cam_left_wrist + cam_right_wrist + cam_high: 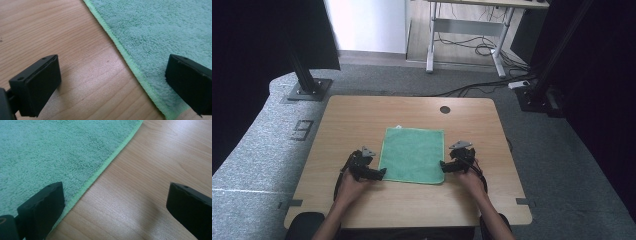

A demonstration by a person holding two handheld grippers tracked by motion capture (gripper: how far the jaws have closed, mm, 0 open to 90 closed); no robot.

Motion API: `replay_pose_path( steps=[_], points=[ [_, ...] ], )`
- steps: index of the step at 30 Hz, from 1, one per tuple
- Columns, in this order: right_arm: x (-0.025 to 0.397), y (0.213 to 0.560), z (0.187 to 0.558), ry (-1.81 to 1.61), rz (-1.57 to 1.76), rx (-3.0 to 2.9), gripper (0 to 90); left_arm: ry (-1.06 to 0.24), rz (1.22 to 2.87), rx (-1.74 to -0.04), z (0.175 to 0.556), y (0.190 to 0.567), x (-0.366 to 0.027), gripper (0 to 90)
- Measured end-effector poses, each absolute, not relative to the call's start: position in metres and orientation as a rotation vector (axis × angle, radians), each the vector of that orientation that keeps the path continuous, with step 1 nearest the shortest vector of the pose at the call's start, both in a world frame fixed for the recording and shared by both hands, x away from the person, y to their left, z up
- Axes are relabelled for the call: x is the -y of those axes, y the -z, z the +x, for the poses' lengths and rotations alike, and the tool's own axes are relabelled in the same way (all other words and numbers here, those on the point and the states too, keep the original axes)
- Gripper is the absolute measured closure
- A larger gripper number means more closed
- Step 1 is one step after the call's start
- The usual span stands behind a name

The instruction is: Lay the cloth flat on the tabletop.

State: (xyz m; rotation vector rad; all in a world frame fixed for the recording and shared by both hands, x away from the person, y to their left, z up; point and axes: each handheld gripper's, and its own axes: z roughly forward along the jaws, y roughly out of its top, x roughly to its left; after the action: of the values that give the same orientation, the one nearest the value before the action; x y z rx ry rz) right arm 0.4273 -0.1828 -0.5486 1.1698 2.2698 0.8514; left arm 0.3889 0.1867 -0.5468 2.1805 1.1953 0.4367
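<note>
A green towel (413,155) lies flat on the wooden table (362,115), grey carpet (267,145) around; left gripper (381,173) and right gripper (443,166) gape wide at its near corners

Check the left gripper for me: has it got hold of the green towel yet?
Cannot tell. In the left gripper view the left gripper is open, one jaw over the green towel, one over the table; no contact or gap shows plainly.

soft even light, faint shadows on wood, all sharp.
</note>
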Motion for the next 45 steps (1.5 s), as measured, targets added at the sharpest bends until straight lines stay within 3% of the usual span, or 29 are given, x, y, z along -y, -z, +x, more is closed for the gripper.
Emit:
replay_pose_path(
  steps=[19, 33, 45],
  points=[
    [0.192, 0.537, 0.416, -0.919, 1.187, -2.252, 4.5, -0.42, 2.222, -1.122, 0.377, 0.539, -0.181, 0.0],
    [0.22, 0.542, 0.376, -0.91, 1.247, -2.254, 1.1, -0.419, 2.25, -1.151, 0.357, 0.542, -0.225, 0.0],
    [0.231, 0.557, 0.372, -0.954, 1.279, -2.255, 0.0, -0.418, 2.191, -1.134, 0.359, 0.549, -0.232, 0.0]
  ],
)
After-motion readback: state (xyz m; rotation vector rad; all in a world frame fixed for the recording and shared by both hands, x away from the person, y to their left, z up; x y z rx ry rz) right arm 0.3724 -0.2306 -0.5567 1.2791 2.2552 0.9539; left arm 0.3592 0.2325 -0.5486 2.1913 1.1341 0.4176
